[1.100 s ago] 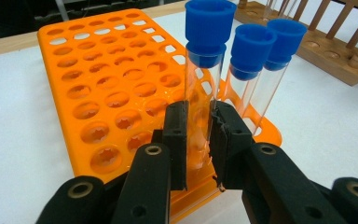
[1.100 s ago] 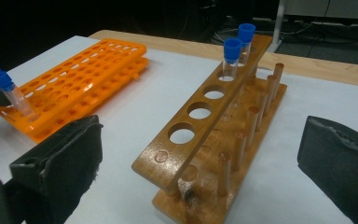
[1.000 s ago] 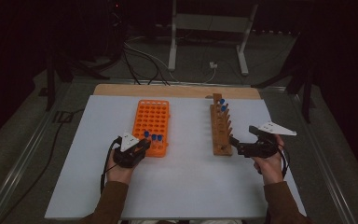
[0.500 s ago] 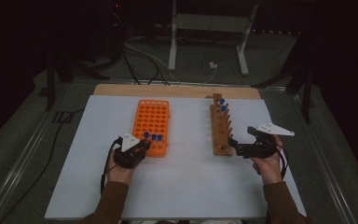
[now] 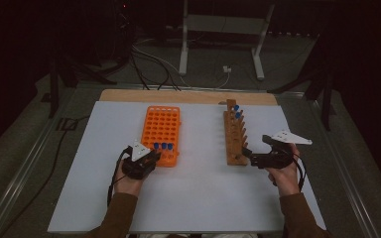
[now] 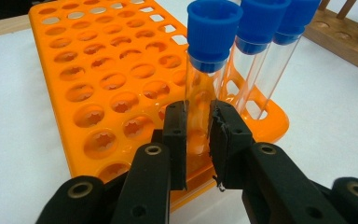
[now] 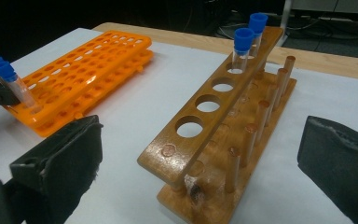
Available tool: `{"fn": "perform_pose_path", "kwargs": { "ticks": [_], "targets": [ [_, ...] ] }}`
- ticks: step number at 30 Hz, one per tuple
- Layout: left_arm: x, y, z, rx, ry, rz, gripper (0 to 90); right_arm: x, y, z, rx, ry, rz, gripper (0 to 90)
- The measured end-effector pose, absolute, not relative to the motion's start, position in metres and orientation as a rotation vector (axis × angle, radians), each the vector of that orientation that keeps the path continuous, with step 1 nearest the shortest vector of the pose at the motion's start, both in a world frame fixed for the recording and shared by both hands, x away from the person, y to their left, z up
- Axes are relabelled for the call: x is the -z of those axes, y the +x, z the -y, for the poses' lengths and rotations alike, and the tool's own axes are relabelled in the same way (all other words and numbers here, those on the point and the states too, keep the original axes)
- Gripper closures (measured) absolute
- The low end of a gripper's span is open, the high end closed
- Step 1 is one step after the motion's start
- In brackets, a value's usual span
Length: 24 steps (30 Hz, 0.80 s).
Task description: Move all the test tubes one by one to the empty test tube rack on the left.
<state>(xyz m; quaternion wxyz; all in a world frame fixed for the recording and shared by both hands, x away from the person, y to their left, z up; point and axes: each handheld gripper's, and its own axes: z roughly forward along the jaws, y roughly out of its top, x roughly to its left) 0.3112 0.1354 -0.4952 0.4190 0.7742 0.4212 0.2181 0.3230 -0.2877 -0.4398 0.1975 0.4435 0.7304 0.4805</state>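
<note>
The left gripper (image 6: pixel 198 140) has its two black jaws pressed against the clear wall of a blue-capped test tube (image 6: pixel 205 79), which stands upright in a hole at the near edge of the orange rack (image 6: pixel 98 88). Two more capped tubes (image 6: pixel 265 51) stand in the same row, just beside the held one toward 3 o'clock in the left gripper view. In the high view this gripper (image 5: pixel 149 157) sits at 6 o'clock of the orange rack (image 5: pixel 161 131), at its near end, held in the person's left hand (image 5: pixel 127 181). The right gripper (image 7: pixel 200 158) has its jaws spread wide apart with nothing between the pads, and it faces the near end of the wooden rack (image 7: pixel 214 135). That rack carries two blue-capped tubes (image 7: pixel 242 44) in its holes at the far end, toward 12 o'clock; the nearer holes are bare. In the high view the right gripper (image 5: pixel 250 156) lies just beside the wooden rack's (image 5: pixel 234 136) near end, at about 4 o'clock of it, in the right hand (image 5: pixel 285 173). Both racks stand well apart on the white table top (image 5: pixel 198 198).
</note>
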Motion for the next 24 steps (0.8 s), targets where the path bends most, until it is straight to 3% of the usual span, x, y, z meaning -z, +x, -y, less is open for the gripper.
{"fn": "perform_pose_path", "kwargs": {
  "ticks": [15, 24],
  "targets": [
    [0.495, 0.313, -0.139, -0.489, 1.918, -1.067, 75.6, 0.44, 0.323, 0.283, -1.343, 1.231, -2.053, 0.0],
    [0.486, 0.306, -0.149, -0.494, 1.849, -1.059, 60.5, 0.434, 0.326, 0.282, -1.347, 1.218, -2.042, 0.0]
  ]
}}
